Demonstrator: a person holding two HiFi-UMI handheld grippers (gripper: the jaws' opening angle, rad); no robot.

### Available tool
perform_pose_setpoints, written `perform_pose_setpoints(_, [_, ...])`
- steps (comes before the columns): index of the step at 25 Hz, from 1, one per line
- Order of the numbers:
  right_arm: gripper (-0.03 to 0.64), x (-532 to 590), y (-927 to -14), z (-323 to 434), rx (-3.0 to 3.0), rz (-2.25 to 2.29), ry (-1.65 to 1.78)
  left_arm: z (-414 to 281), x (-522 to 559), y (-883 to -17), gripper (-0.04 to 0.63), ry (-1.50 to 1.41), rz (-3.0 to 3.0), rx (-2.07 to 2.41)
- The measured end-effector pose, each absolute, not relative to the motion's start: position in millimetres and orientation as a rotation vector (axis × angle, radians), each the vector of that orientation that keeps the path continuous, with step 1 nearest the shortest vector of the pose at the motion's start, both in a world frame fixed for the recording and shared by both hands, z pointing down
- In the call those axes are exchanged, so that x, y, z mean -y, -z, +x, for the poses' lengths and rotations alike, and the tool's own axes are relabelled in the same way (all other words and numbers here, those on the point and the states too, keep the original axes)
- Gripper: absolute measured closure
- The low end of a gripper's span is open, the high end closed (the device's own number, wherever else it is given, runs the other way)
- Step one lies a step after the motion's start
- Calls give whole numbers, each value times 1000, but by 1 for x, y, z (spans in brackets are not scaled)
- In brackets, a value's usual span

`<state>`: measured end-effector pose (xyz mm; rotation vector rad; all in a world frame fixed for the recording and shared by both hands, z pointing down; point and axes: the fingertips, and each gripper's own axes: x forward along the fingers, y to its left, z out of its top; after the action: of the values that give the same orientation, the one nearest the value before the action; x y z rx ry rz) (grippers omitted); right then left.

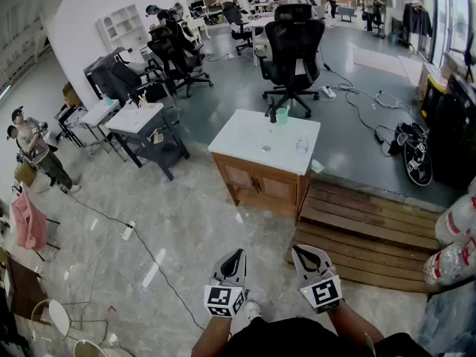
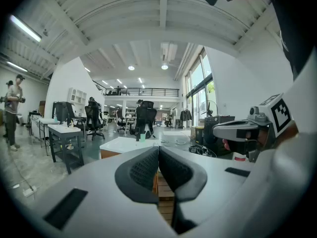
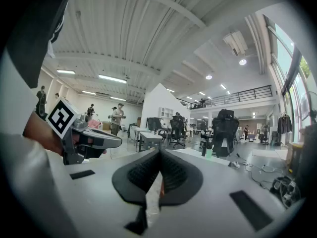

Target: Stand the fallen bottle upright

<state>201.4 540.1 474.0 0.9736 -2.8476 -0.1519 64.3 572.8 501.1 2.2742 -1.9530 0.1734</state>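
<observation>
A white-topped wooden cabinet (image 1: 245, 136) stands a few steps ahead. Near its right edge lies a small clear object (image 1: 301, 146) that looks like the fallen bottle. At its far edge stand a dark bottle (image 1: 273, 114) and a green cup (image 1: 282, 115). My left gripper (image 1: 236, 255) and right gripper (image 1: 301, 250) are held low, side by side, well short of the cabinet. Both are shut with nothing between the jaws. The left gripper (image 2: 158, 148) points at the cabinet top (image 2: 124, 144), and the right gripper (image 3: 159, 151) does the same (image 3: 198, 155).
A slatted wooden platform (image 1: 372, 233) lies on the floor right of the cabinet. A black office chair (image 1: 292, 50) stands behind it, with cables (image 1: 372, 117) on the floor. Dark desks (image 1: 141, 129) and a person (image 1: 33, 151) are at left. Large water jugs (image 1: 454, 244) sit at right.
</observation>
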Motion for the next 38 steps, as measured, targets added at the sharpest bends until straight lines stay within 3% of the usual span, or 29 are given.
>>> perform_pose_setpoints(21, [590,-509,-466,94,2907,985,172,-39,-566,-503,577,-153,2269,1978])
perform_pose_setpoints(25, [413,-510,-471,61,2947,946,111,-68,-570,-507,577,-151,2262,1951])
perform_pose_setpoints(29, [302,-502,-468,35,2947,1014,126,-113,-562,-503,577,-145,2243,1972])
perform_pose_setpoints(35, [33,-493,-460,12,2909,1211,169,-160,-566,-498,577,-143,2253,1982])
perform_pose_setpoints(38, [18,-487,-463,9,2882,1260,162,-167,-564,-504,577,-140,2255,1961])
